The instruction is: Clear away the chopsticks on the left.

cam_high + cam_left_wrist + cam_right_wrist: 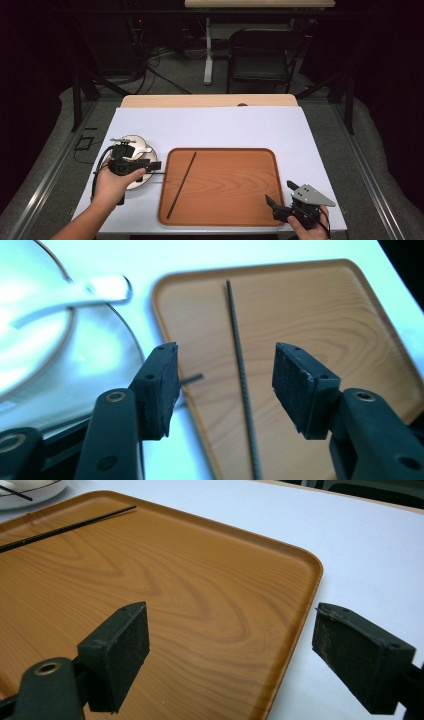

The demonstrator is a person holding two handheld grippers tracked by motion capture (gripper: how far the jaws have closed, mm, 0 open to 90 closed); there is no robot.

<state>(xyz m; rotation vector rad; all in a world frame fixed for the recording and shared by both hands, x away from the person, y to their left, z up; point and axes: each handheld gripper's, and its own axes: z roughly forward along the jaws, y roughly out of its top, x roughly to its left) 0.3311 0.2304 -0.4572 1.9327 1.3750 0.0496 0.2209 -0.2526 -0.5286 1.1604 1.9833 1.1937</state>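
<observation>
a rectangular wooden tray (235,200) sits on the white tabletop (225,125). one thin black chopstick (181,184) lies slanted on the tray's left part. a second black chopstick (192,378) pokes over the tray's left rim from a round white plate (140,181) just left of the tray, where a white spoon (95,287) also rests. the left tongs (159,165) hover above that plate's edge, jaws apart, gripping nothing. the right tongs (275,199) stand wide apart at the tray's near right corner, empty.

Smooth wood-grain tray (235,200); glossy white plate (141,181); ribbed black chopstick (240,360).
</observation>
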